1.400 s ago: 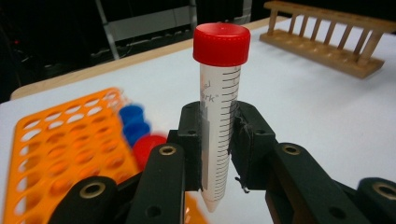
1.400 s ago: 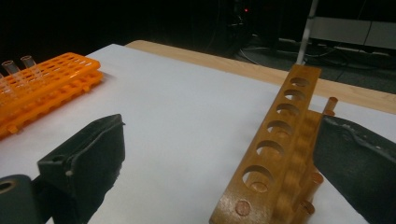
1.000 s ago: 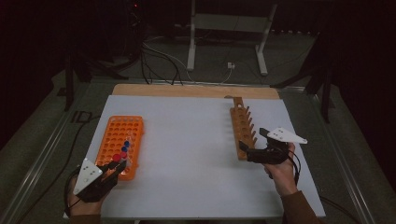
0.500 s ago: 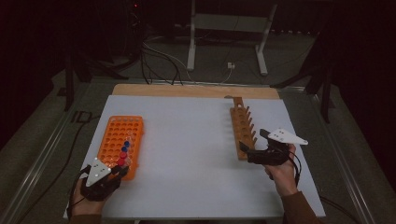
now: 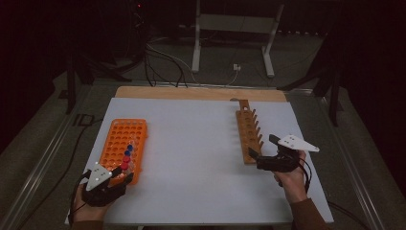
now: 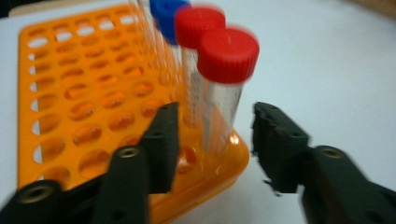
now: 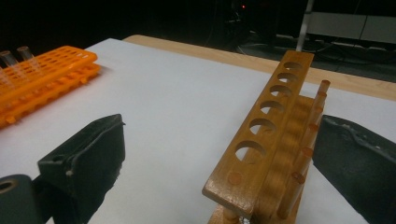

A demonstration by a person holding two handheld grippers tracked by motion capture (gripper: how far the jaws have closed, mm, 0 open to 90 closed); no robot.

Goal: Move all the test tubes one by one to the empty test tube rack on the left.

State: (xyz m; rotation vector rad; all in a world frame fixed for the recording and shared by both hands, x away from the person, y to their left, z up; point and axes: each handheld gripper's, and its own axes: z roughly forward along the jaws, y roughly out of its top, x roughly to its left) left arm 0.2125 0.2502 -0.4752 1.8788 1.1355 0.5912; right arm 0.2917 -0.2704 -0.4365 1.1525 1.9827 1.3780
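Observation:
An orange tube rack point(image 5: 117, 143) lies at the table's left and holds tubes with blue and red caps point(image 5: 127, 157) along its right side. My left gripper point(image 5: 123, 173) is at the rack's near right corner. In the left gripper view it point(image 6: 215, 135) is open, its jaws on either side of the nearest red-capped tube point(image 6: 224, 84) without touching it. A wooden rack point(image 5: 248, 129) with empty holes stands at the right. My right gripper point(image 5: 262, 148) is open wide around that wooden rack's near end point(image 7: 261, 140).
The white table top point(image 5: 191, 158) lies between the two racks, with a wooden strip point(image 5: 201, 93) along its far edge. Cables and a metal stand point(image 5: 230, 43) are on the dark floor beyond the table.
My left gripper has shifted slightly at the near end of the orange rack. The right gripper has stayed at the wooden rack's near end.

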